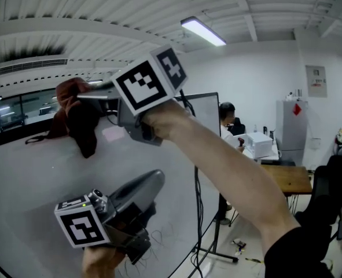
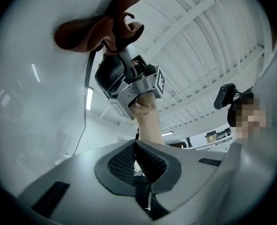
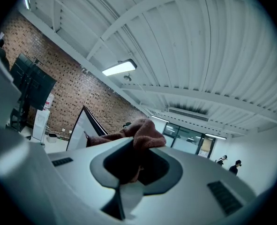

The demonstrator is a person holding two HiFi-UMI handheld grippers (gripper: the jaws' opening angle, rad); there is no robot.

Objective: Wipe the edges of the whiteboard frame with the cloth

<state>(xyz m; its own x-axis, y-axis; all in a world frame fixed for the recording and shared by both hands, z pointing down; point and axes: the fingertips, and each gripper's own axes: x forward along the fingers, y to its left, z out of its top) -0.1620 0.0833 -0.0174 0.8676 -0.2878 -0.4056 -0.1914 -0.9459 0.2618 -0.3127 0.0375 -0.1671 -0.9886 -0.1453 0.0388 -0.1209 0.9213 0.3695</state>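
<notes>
Dark red fleece cloth [image 1: 77, 113] clamped between the jaws of the right gripper [image 3: 133, 165], bunched at the top frame edge of the white whiteboard [image 1: 32, 181], left gripper [image 2: 136, 159] lower, jaws together, holding nothing.

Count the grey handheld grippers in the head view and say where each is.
2. The right gripper is raised at the top edge of the white whiteboard, shut on the dark red cloth. The left gripper is lower, before the board's face, shut and empty.
</notes>
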